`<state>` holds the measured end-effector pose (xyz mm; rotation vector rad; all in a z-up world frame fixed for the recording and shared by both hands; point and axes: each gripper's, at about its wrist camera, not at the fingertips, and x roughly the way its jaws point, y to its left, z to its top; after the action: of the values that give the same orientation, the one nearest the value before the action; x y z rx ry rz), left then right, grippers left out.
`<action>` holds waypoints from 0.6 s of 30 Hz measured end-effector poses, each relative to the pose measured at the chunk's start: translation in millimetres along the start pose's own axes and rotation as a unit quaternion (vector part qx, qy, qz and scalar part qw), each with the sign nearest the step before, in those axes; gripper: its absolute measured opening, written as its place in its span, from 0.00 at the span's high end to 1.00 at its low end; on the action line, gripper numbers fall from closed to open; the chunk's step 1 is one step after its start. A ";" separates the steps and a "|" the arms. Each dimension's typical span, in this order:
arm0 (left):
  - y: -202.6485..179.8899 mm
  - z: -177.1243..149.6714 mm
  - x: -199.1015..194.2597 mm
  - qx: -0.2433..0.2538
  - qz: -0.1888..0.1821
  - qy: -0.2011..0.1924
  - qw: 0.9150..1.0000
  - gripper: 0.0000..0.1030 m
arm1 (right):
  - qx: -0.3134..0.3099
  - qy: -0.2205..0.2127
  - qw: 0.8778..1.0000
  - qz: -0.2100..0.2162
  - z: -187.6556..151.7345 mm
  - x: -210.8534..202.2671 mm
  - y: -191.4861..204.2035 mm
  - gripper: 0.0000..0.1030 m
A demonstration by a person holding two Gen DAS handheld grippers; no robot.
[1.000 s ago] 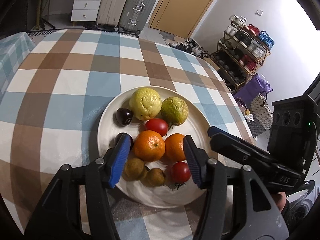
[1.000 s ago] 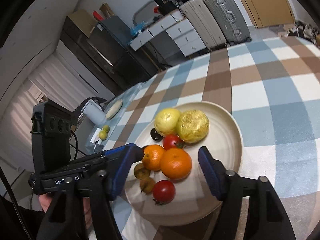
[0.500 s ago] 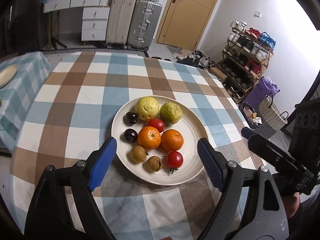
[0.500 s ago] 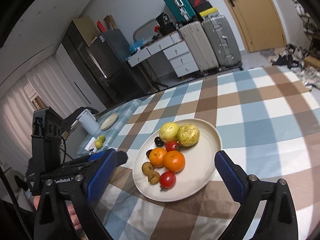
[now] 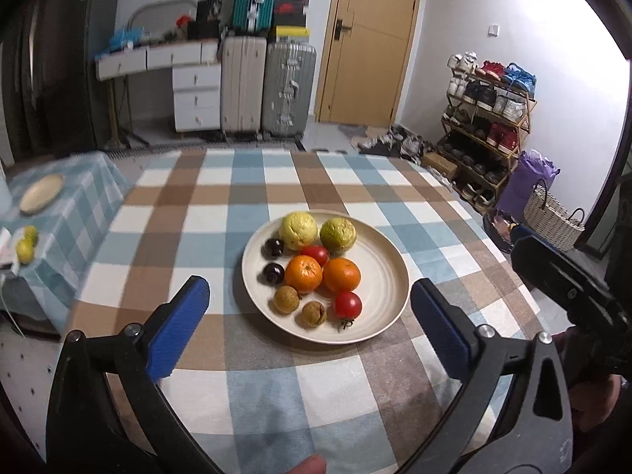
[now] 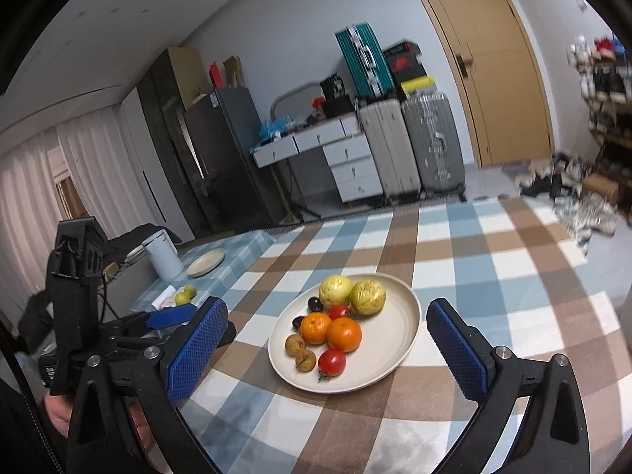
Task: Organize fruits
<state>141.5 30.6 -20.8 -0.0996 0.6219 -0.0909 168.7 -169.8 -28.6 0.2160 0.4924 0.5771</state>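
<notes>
A cream plate (image 5: 389, 272) (image 6: 399, 331) on the checked tablecloth holds two yellow-green guavas (image 5: 298, 230), two oranges (image 5: 342, 275) (image 6: 344, 334), two red tomatoes (image 5: 348, 304), two dark plums (image 5: 273, 272) and two brown fruits (image 5: 286, 299). My left gripper (image 5: 310, 326) is open and empty, held back from the plate's near side. My right gripper (image 6: 328, 349) is open and empty, also back from the plate. The right gripper's body shows at the right of the left wrist view (image 5: 568, 288).
A lower side table at the left carries a small plate (image 5: 41, 192), two yellow-green fruits (image 5: 27, 243) and a white jug (image 6: 162, 254). Suitcases (image 5: 268, 91), drawers and a door stand behind. A shoe rack (image 5: 488, 126) and basket (image 5: 553, 217) stand right.
Both grippers have pulled back and up from the plate and opened wider. The fruits on the plate have not moved.
</notes>
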 end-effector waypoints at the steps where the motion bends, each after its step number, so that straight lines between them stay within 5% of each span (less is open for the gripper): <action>1: -1.4 -0.6 -5.3 0.003 0.003 -0.006 1.000 0.01 | -0.006 -0.007 1.000 0.001 -0.4 -3.8 3.7 0.00; 18: 4.4 -22.3 -81.4 0.000 0.055 -0.125 0.991 0.01 | -0.069 -0.093 0.993 -0.018 -18.3 -62.0 37.0 0.00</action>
<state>62.8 42.8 7.5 -0.0756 0.3769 0.0276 97.1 -173.7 -8.4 0.1277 0.2736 0.5478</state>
